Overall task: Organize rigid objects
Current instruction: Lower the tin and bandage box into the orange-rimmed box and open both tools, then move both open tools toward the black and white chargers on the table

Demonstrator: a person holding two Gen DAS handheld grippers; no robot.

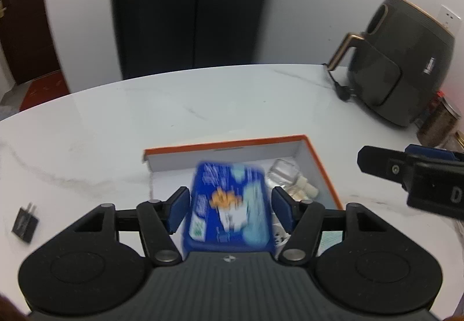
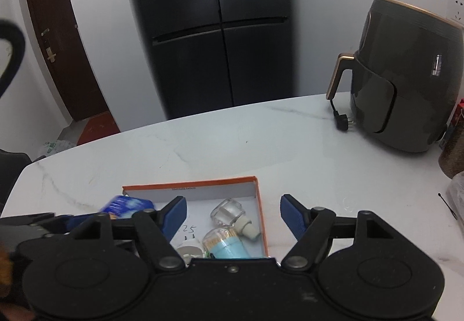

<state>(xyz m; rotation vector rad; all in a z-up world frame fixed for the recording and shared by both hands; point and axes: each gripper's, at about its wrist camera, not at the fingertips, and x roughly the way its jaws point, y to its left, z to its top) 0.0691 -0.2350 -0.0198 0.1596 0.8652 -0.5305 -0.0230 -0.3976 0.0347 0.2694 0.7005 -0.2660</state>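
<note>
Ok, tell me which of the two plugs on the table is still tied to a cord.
The black plug lying beside the air fryer has a cord running off it. The small black adapter at the table's left lies loose, prongs up, with no cord.

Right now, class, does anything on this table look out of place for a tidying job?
Yes. A small black plug adapter lies alone on the white table, well left of the orange-rimmed box where the other small things are gathered. Nothing looks spilled or broken.

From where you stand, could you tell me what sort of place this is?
Most likely a home kitchen or dining area: a tall black fridge stands against the wall, an air fryer sits unplugged on the white marble-look table, and a wooden door leads out.
</note>
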